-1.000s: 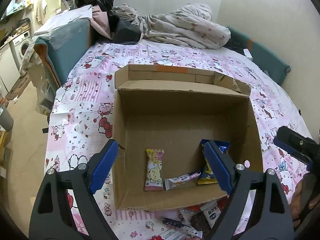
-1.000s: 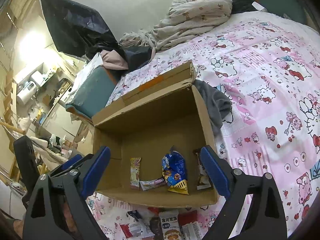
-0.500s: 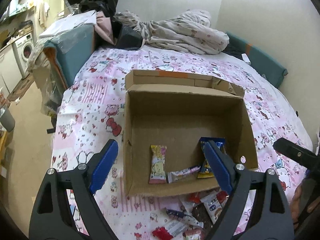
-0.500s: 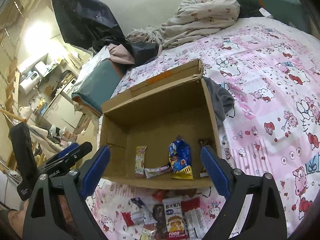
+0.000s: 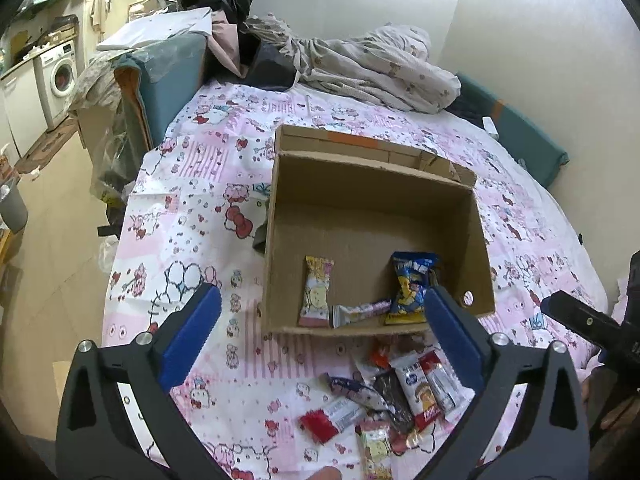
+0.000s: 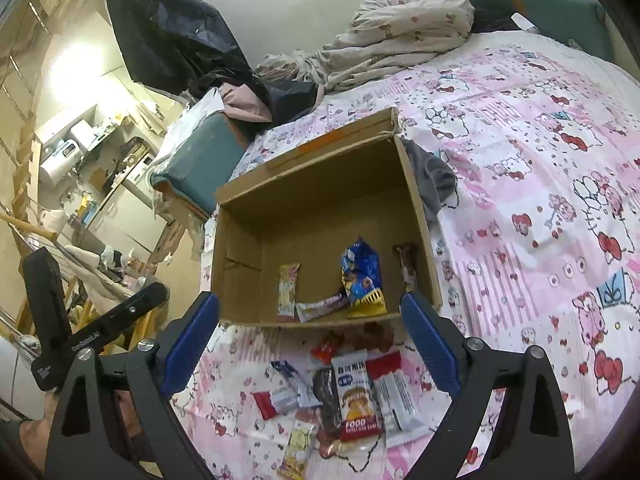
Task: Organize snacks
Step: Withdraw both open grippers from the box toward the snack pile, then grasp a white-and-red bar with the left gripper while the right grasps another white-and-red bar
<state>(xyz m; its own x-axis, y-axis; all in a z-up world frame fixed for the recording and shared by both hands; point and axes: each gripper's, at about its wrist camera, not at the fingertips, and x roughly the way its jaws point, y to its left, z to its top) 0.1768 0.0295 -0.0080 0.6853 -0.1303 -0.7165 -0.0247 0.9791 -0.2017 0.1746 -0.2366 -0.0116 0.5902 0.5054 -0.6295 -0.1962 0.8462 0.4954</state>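
Observation:
An open cardboard box (image 5: 280, 216) (image 6: 416, 200) stands on the pink patterned bed. Inside lie a yellow-pink bar (image 5: 317, 293) (image 6: 288, 289), a small white-purple packet (image 5: 360, 312) (image 6: 322, 307), a blue chip bag (image 5: 410, 288) (image 6: 361, 280) and a brown bar (image 6: 406, 264) against the right wall. A pile of several loose snack packets (image 5: 392, 396) (image 6: 348, 392) lies on the sheet in front of the box. My left gripper (image 5: 320, 344) is open and empty above the pile. My right gripper (image 6: 310, 344) is open and empty above it too.
A crumpled blanket (image 5: 372, 68) lies at the far end of the bed. A teal cushion (image 5: 168, 76) and dark bags stand at the far left. The bed's left edge drops to the floor (image 5: 44, 208). A grey cloth (image 6: 434, 184) lies beside the box.
Both grippers have pulled back from the box toward the near edge of the bed. The pile of loose snacks in front of the box has come fully into view. Both stay open.

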